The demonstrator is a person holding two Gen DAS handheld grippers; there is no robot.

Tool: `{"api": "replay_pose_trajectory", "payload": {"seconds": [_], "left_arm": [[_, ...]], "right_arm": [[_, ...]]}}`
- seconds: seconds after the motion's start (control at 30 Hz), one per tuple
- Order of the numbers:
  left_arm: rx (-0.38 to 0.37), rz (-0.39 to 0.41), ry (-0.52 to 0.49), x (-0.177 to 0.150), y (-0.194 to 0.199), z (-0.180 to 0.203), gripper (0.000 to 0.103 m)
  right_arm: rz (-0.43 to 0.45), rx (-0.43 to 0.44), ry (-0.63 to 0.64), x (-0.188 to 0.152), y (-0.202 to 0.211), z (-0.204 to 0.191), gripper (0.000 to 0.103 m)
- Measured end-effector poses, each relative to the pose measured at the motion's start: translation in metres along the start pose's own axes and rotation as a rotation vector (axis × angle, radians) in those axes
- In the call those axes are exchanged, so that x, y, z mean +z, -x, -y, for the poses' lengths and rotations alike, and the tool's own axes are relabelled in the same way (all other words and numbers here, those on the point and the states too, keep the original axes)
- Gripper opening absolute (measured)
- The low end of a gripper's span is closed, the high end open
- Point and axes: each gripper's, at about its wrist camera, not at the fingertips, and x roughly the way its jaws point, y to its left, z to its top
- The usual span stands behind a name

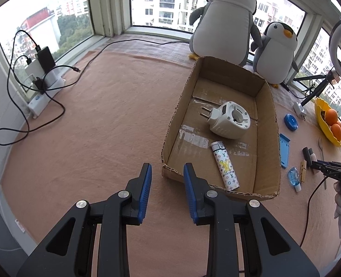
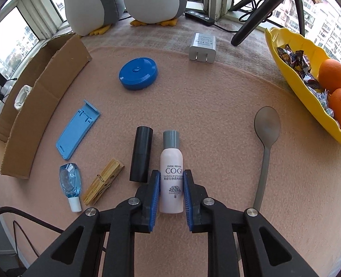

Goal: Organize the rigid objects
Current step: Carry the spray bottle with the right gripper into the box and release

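R gripper [image 2: 169, 190] sat low over the pink mat [image 2: 216, 115], blue pads flanking the lower body of the pale COGI bottle [image 2: 171, 173], which lay flat w/ grey cap pointing away. Pads looked touching or nearly touching the bottle sides; whether it was truly clamped yet, could not tell. Straddle across the narrow width made sense: cylinder would roll if pinched off-centre. Black tube [image 2: 141, 154] lay just beside, parallel on the L, close enough that the L pad risked nudging it. Rest of the rigid items spread loose, apart from each other, prob. so each could be picked singly: wooden clothespin [image 2: 103, 181], small blue bottle [image 2: 70, 181], blue plastic holder [image 2: 77, 130], blue round case [image 2: 138, 73], white charger plug [image 2: 202, 46], grey spoon [image 2: 266, 133]. Yellow bowl [image 2: 285, 53] of oranges and sweets sat off to the R edge. L gripper [image 1: 167, 177] had fingers apart, nothing between them, at the near corner of the cardboard box [image 1: 266, 124]. Box already held a white plug-in device [image 1: 229, 120] and a patterned lighter [image 1: 225, 165], so judged it the collection bin; job early, most items still out on mat.
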Motion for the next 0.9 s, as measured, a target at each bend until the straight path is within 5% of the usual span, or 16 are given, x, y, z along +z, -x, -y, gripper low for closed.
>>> {"api": "replay_pose_trajectory", "payload": {"seconds": [0.43,0.57,0.63,0.9], "left_arm": [[0.001,0.01,-0.04,0.014,-0.011,0.0,0.027],[-0.008,0.01,-0.056,0.021,-0.018,0.003,0.029],[-0.013,0.01,-0.056,0.023,-0.021,0.002,0.041],[-0.003,0.008,-0.056,0.032,-0.033,-0.004,0.041]], "right_arm": [[0.141,0.007,-0.032,-0.016,0.055,-0.009,0.018],[0.183,0.043,-0.016,-0.014,0.073,-0.026,0.018],[0.199,0.063,-0.001,-0.011,0.079,-0.039,0.018],[0.246,0.141,0.061,-0.003,0.097,-0.088,0.018]]}}
